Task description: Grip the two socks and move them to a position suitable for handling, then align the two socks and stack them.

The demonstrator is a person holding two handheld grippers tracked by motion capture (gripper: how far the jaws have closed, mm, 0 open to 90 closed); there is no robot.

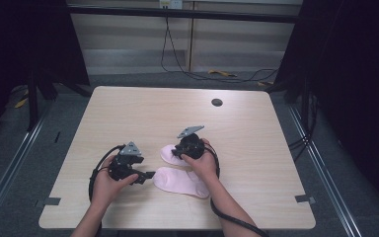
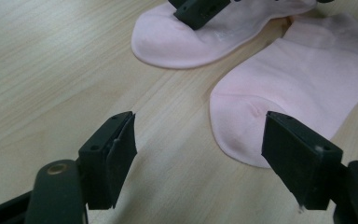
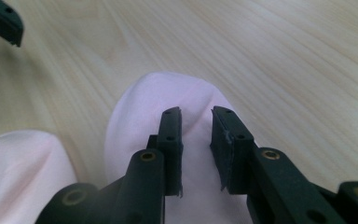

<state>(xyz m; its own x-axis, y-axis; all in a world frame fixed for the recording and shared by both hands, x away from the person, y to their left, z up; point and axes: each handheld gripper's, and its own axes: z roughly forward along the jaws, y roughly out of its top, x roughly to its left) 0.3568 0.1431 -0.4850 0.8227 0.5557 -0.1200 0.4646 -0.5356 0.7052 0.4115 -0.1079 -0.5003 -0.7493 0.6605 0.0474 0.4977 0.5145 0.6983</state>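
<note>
Two pink socks lie side by side on the wooden table (image 1: 128, 113). In front of the toe of the near sock (image 1: 180, 181) (image 2: 303, 74) my left gripper (image 1: 150, 175) (image 2: 198, 154) rests wide open, nothing between its jaws. My right gripper (image 1: 178, 154) (image 3: 196, 121) is tipped down onto the far sock (image 1: 168, 154) (image 3: 144, 107) (image 2: 182, 42). Its jaws stand a narrow gap apart, with a low ridge of pink fabric in the gap. In the left gripper view one right fingertip (image 2: 198, 9) rests on that sock. The near sock's toe (image 3: 18, 168) lies at the lower left.
A small dark round hole (image 1: 217, 102) sits in the tabletop at the back right. Black cables (image 1: 177, 64) trail over the floor beyond the far edge. Dark frame posts stand at both sides. Bare wood surrounds the socks.
</note>
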